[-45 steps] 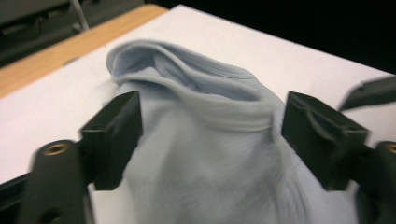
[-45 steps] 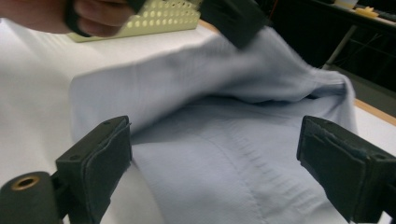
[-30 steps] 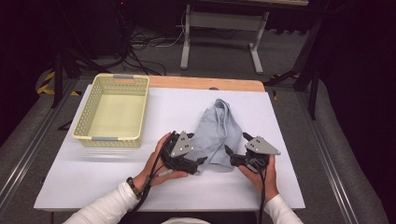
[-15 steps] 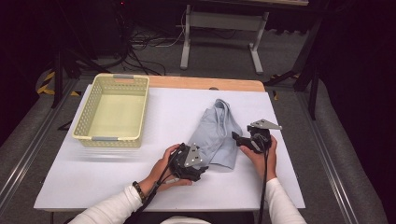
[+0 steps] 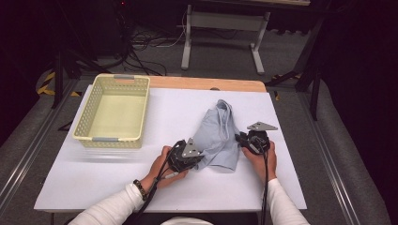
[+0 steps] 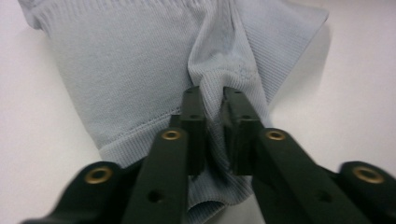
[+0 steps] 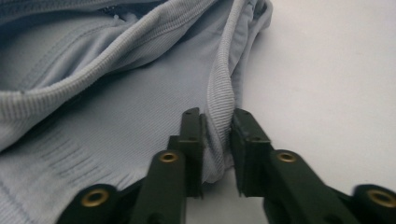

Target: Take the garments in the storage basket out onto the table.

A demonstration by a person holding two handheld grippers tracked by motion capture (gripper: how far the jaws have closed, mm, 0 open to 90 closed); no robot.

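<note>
The left gripper (image 6: 215, 100) had just closed on a pinched fold at the near hem of the light-blue garment (image 5: 218, 136); the right gripper (image 7: 215, 122) had likewise just closed on the ribbed edge at its right side. We found the garment lying crumpled on the white table (image 5: 94, 173), its long axis running away from the person, with both grippers at its near end (the left at the near-left corner, the right partway up the right edge). We judged that any lift would hinge on these two holds. The yellow basket (image 5: 112, 139) stood well apart, far left.
</note>
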